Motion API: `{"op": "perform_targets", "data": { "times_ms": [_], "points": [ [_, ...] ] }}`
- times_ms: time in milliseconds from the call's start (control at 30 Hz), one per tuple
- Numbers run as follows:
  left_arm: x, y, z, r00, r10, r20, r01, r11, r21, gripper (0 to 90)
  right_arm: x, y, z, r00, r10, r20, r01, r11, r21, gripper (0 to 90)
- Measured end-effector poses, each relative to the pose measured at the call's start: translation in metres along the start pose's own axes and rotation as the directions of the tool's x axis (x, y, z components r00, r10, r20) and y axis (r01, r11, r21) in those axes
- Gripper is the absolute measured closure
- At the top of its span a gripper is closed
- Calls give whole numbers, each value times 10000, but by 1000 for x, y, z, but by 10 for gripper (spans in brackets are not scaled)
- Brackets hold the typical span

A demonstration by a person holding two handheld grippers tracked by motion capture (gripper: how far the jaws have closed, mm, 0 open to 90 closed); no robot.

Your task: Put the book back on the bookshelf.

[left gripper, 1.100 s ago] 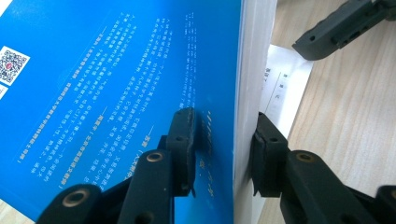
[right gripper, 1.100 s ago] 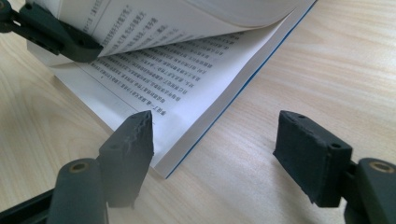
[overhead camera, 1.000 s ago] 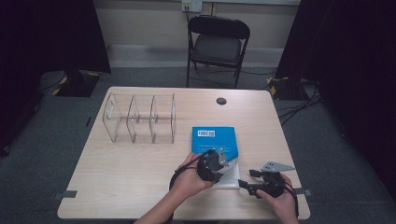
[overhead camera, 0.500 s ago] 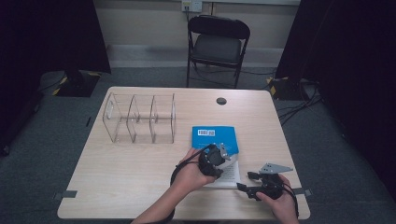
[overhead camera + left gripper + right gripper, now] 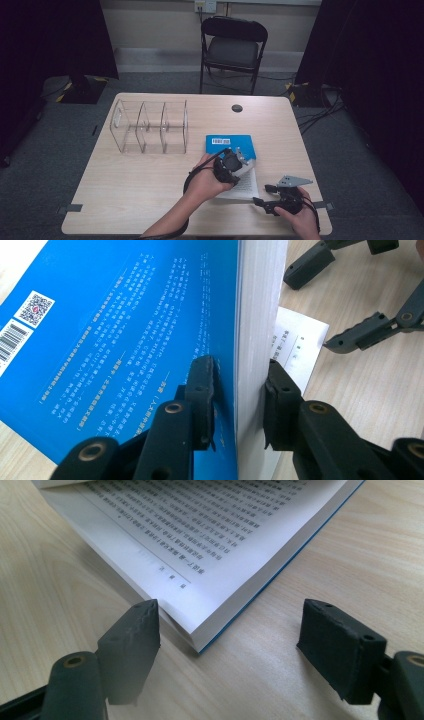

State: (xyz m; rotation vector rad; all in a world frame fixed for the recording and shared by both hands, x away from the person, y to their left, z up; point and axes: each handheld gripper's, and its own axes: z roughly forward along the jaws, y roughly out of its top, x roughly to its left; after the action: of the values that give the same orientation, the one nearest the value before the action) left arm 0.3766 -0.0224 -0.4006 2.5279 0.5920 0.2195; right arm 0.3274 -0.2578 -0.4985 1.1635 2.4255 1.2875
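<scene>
We see a blue paperback book point(image 5: 231, 147) lying near the front right of the light wooden table point(image 5: 130, 200), partly opened. Our left gripper point(image 5: 239, 390) is clamped on the upper part of the book: one pad presses the blue cover point(image 5: 125, 340), the other the white page block point(image 5: 257, 315), and its jaws have just been closing on that stack. The cover and those pages are raised off the lower half, which lies flat with a printed page point(image 5: 210, 525) facing up.

Our right gripper point(image 5: 230, 640) sits low at the book's near corner, jaws spread wide and just opening further; the corner of the lower pages lies between them, but neither pad touches it.

A clear three-compartment organizer point(image 5: 150, 126) stands well apart on the table's left. A black folding chair point(image 5: 232, 47) stands beyond the far edge.
</scene>
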Motion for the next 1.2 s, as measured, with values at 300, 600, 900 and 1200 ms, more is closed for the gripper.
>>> {"op": "perform_targets", "data": {
  "times_ms": [300,600,900,1200],
  "points": [
    [3,7,-6,9998,-183,0,183,9998,103,710,1,-1,1,9999,-113,-55,113,9999,-44,220],
    [4,10,-7,9997,-233,15,233,9996,164,713,2,-1,-3,9994,89,-321,-89,10000,-10,213],
    [7,16,-16,9989,-464,-63,465,9989,93,725,9,-2,3,9982,-573,-179,575,9982,145,180],
    [12,23,-23,9983,-570,-106,573,9981,235,735,16,0,7,9948,-982,283,973,9947,321,173]
  ]
}}
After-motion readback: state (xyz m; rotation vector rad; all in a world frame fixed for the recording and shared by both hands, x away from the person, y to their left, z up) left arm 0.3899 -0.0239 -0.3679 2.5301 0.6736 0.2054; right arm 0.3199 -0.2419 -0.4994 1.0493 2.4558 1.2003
